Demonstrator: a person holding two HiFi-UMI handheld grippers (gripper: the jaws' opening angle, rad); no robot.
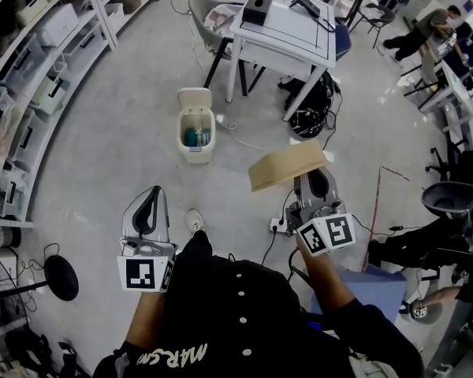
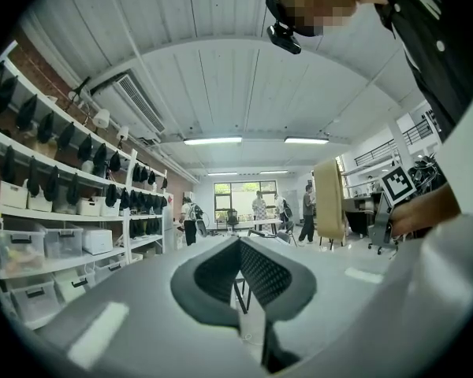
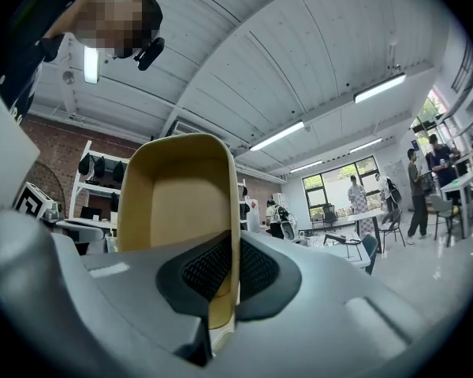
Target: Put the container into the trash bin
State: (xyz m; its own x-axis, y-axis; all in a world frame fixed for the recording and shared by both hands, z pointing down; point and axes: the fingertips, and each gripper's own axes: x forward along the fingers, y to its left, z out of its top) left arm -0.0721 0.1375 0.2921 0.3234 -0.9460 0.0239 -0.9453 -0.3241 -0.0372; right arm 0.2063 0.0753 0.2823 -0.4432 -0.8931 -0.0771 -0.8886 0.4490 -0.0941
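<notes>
Right tool (image 3: 223, 280) is pinching one side wall of the tan container (image 1: 288, 164), carrying it in the air, well apart from the trash bin (image 1: 195, 155). Bin is standing lid-up on open floor (image 1: 114, 140), desk (image 1: 288, 36) legs beyond. Left tool (image 2: 238, 268) is pointing level, pressed together, empty.

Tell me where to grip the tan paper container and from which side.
Take the container by its thin side wall at the open rim, coming in over the rim, one pad inside, one outside. It is an open tray, likely too broad to span; the right gripper pinches that wall so now.
</notes>
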